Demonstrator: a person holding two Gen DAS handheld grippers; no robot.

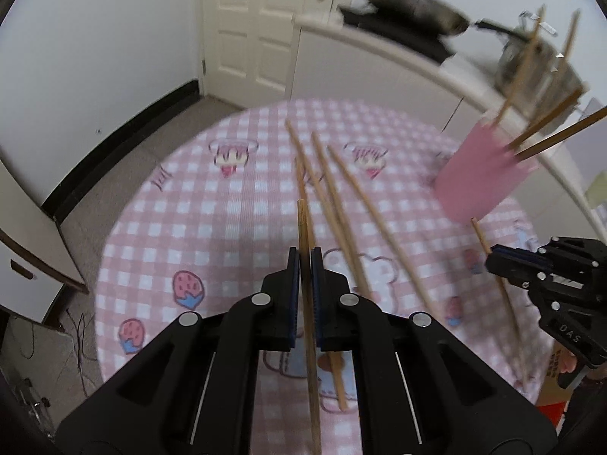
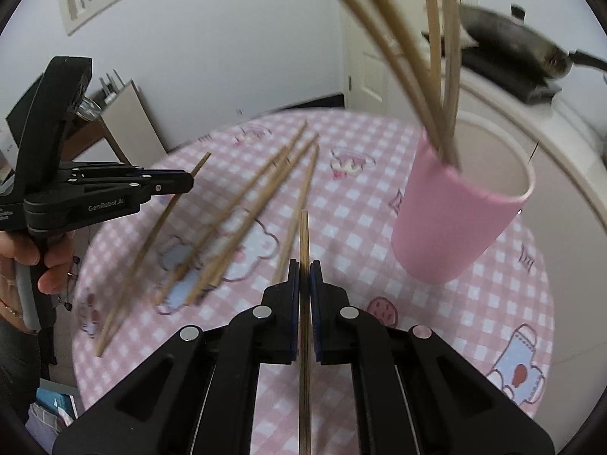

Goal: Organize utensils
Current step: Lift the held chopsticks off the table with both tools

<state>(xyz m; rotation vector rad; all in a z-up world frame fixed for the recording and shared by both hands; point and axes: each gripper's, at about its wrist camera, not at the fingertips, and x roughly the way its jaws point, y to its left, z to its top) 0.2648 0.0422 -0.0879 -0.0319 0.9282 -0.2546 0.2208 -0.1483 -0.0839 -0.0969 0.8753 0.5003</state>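
Pink-checked cloth with cartoon prints covers a round surface [image 1: 159, 227] that fills the middle of both views. Behind it, at the upper right of each frame, a white counter carries a dark wok [image 1: 413, 3].

A pink cup [image 2: 459, 223] stands on the cloth at the right of the frame, and several chopsticks already lean out of it, fanning toward the top edge. In the left wrist view the same cup sits at the right, blurred.

Loose chopsticks [image 2: 242, 208] lie on the cloth in a rough fan left of centre in the right wrist view, close together and partly crossing; the blur hides their exact number.

The left claw [image 1: 305, 261] is closed on one chopstick [image 1: 303, 227], which runs straight up the lower middle of its view. The right claw [image 2: 304, 273] is likewise closed on a chopstick [image 2: 304, 235]. Each claw also shows in the other's view, at the frame edge, with a stick angled through its tip. A hand [image 2: 34, 261] grips the left tool at the left edge.

The step in hand looks like carrying a picked-up chopstick in each claw toward the cup. Next, each stick probably needs tipping upright above the cup's open mouth, clear of the sticks already inside, before the claw lets go.
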